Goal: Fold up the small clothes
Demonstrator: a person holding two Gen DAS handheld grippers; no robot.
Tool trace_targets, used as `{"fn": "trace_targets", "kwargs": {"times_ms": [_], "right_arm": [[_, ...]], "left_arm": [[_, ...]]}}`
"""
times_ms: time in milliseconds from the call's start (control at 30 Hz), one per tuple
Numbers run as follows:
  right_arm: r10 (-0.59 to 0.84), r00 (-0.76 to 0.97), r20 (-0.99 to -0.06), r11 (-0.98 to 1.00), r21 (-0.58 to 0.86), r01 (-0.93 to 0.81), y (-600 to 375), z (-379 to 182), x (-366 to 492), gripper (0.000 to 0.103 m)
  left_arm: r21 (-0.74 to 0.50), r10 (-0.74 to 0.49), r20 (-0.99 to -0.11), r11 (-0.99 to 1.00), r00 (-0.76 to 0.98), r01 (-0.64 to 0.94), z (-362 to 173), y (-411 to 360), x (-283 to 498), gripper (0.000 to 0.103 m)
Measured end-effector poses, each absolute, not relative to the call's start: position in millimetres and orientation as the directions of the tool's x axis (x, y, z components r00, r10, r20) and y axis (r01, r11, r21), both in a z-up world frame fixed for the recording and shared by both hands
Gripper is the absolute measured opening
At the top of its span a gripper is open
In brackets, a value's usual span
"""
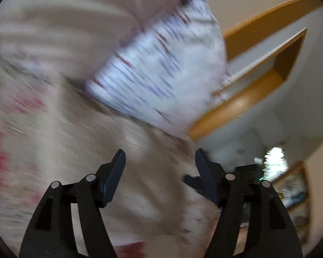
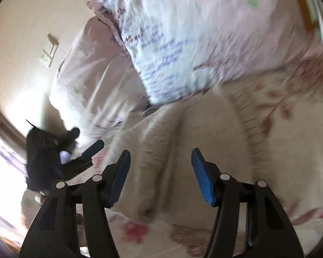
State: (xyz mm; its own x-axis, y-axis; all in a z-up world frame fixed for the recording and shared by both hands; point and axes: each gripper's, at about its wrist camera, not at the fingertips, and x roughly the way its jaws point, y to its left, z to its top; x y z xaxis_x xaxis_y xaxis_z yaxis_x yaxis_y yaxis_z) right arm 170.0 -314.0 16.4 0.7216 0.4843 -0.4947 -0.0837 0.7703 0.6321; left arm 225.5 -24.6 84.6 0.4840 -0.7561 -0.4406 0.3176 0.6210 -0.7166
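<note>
A cream, ribbed small garment lies spread on a floral bedsheet; it also shows blurred in the left wrist view. My left gripper is open and empty above the garment. My right gripper is open and empty over the garment's middle. The left gripper also shows in the right wrist view at the left, beside the garment's edge. Both views are motion-blurred.
A white and pink patterned pillow lies beyond the garment, also in the left wrist view. A pink pillow sits to its left by the wall. A wooden-framed wall niche is at the right.
</note>
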Motion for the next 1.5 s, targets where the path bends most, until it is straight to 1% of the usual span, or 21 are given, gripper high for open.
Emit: {"fn": "trace_targets", "kwargs": {"times_ms": [67, 133, 233, 300, 367, 400, 433, 500, 567, 633, 700, 800, 933, 967, 1000, 1067, 1133, 1200, 1267, 1333, 1500], "right_arm": [[0.55, 0.668, -0.501, 0.719, 0.691, -0.073, -308.9, 8.4, 189.8, 0.061], [0.573, 0.636, -0.517, 0.7, 0.712, -0.052, -302.2, 0.9, 204.4, 0.061], [0.593, 0.593, -0.545, 0.684, 0.729, -0.014, -291.8, -13.6, 221.9, 0.061], [0.588, 0.572, -0.572, 0.692, 0.722, 0.011, -284.6, -22.4, 229.2, 0.06], [0.584, 0.571, -0.577, 0.705, 0.709, -0.004, -279.0, -22.9, 230.7, 0.056], [0.585, 0.567, -0.58, 0.709, 0.705, -0.009, -276.5, -22.7, 231.3, 0.049], [0.592, 0.562, -0.578, 0.705, 0.709, -0.013, -273.8, -23.2, 232.8, 0.046], [0.596, 0.563, -0.573, 0.694, 0.72, -0.003, -272.8, -26.8, 237.7, 0.045], [0.595, 0.576, -0.56, 0.678, 0.735, 0.015, -271.8, -32.5, 246.0, 0.04], [0.573, 0.591, -0.568, 0.695, 0.719, 0.017, -269.5, -34.4, 251.9, 0.023], [0.537, 0.612, -0.58, 0.739, 0.673, -0.01, -264.5, -28.3, 251.9, 0.02], [0.452, 0.663, -0.597, 0.829, 0.556, -0.064, -255.7, -6.6, 242.3, 0.018], [0.33, 0.732, -0.596, 0.921, 0.374, -0.111, -248.3, 26.4, 224.5, 0.018], [0.278, 0.754, -0.595, 0.947, 0.301, -0.111, -247.8, 35.4, 218.6, 0.018], [0.251, 0.764, -0.594, 0.958, 0.268, -0.106, -250.1, 38.8, 214.2, 0.018], [0.155, 0.793, -0.589, 0.985, 0.158, -0.075, -258.5, 49.3, 203.6, 0.018], [0.07, 0.805, -0.59, 0.996, 0.079, -0.029, -274.2, 51.1, 194.9, 0.018], [0.013, 0.789, -0.614, 0.999, 0.04, 0.014, -289.3, 45.8, 192.3, 0.018], [-0.006, 0.759, -0.652, 0.998, 0.04, 0.042, -301.7, 32.8, 193.6, 0.018], [-0.013, 0.748, -0.664, 0.998, 0.042, 0.055, -311.5, 23.0, 191.5, 0.018], [-0.002, 0.796, -0.605, 0.997, 0.063, 0.051, -317.5, 29.3, 182.6, 0.018]], "left_arm": [[-0.649, -0.683, -0.499, 0.702, 0.534, 0.291, 84.3, -10.6, 225.4, 0.07], [-0.586, -0.606, -0.574, 0.774, 0.551, 0.24, 74.0, -2.6, 226.3, 0.07], [-0.541, -0.554, -0.65, 0.818, 0.521, 0.194, 55.3, -2.2, 229.7, 0.07], [-0.526, -0.536, -0.679, 0.832, 0.502, 0.178, 44.4, -1.8, 231.4, 0.07], [-0.521, -0.533, -0.696, 0.836, 0.481, 0.173, 35.8, -4.4, 231.9, 0.07], [-0.528, -0.54, -0.693, 0.831, 0.478, 0.174, 32.3, -4.7, 230.8, 0.07], [-0.537, -0.549, -0.687, 0.825, 0.476, 0.177, 29.8, -4.7, 228.9, 0.07], [-0.558, -0.567, -0.68, 0.811, 0.464, 0.173, 25.8, -5.6, 229.4, 0.07], [-0.578, -0.583, -0.676, 0.799, 0.451, 0.167, 21.4, -4.7, 229.4, 0.07], [-0.583, -0.583, -0.672, 0.796, 0.457, 0.159, 21.9, -5.2, 229.4, 0.071], [-0.602, -0.592, -0.663, 0.786, 0.459, 0.144, 22.4, -3.9, 231.7, 0.072], [-0.647, -0.622, -0.63, 0.751, 0.465, 0.129, 25.5, -0.7, 233.0, 0.076], [-0.665, -0.637, -0.606, 0.734, 0.476, 0.135, 30.9, 1.0, 231.0, 0.077], [-0.664, -0.638, -0.606, 0.735, 0.475, 0.14, 31.7, 0.1, 230.1, 0.078], [-0.666, -0.646, -0.602, 0.731, 0.47, 0.151, 32.4, -2.5, 228.9, 0.078], [-0.665, -0.66, -0.597, 0.725, 0.456, 0.178, 33.5, -9.8, 226.5, 0.078], [-0.661, -0.669, -0.597, 0.723, 0.443, 0.202, 34.7, -19.2, 225.0, 0.078], [-0.647, -0.671, -0.607, 0.729, 0.425, 0.226, 33.9, -33.0, 223.8, 0.078], [-0.636, -0.673, -0.617, 0.732, 0.408, 0.245, 32.2, -44.0, 221.2, 0.078], [-0.628, -0.671, -0.625, 0.735, 0.399, 0.254, 31.3, -51.4, 219.3, 0.077], [-0.605, -0.663, -0.636, 0.746, 0.396, 0.277, 31.4, -63.3, 214.7, 0.077]]}}
